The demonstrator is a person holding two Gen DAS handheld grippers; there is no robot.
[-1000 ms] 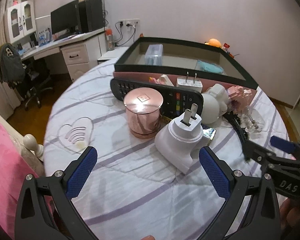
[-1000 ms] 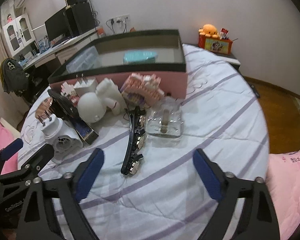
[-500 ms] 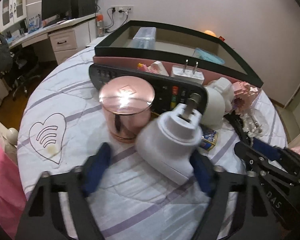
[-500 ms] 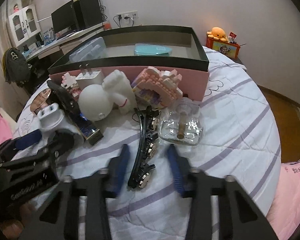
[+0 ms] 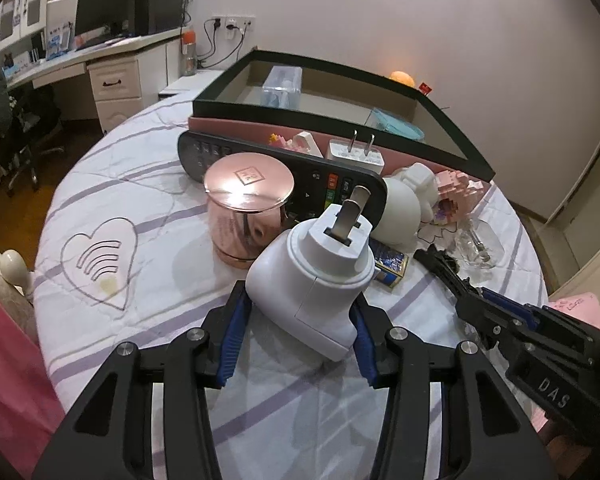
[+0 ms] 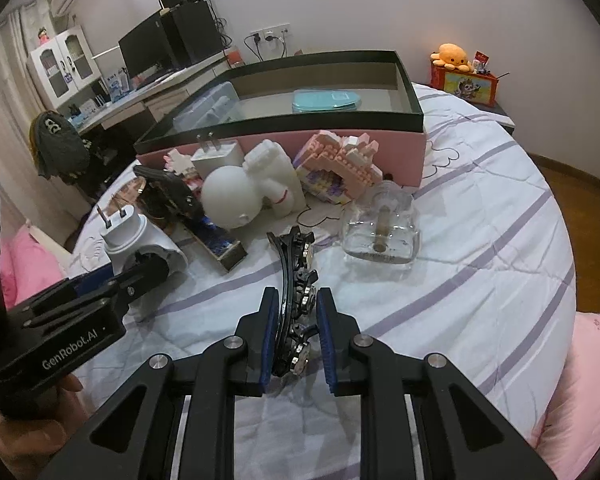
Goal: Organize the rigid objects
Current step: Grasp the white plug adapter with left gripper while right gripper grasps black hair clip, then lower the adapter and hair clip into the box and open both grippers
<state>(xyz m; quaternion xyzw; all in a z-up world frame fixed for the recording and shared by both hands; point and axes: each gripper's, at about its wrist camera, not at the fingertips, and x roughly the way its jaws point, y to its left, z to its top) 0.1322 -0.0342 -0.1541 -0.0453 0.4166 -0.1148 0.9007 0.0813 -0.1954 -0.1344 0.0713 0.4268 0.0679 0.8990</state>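
My left tool (image 5: 298, 330) grips one white plug adapter (image 5: 312, 284); my right tool (image 6: 298, 340) clamps one black hair clip (image 6: 296, 280). Only the right view shows the orange plush (image 6: 450, 54).

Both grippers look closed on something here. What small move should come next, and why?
Probably lift both straight up: the left gripper pinches the white plug adapter, the right gripper the black hair clip, both low over the bedspread, short of the open box.

Desk (image 5: 112, 50), monitor (image 5: 100, 14), orange plush (image 6: 450, 56)

The left tongs (image 6: 140, 268) read "GenRobot.AI"; the right tongs (image 5: 496, 304), seemingly "DAS".
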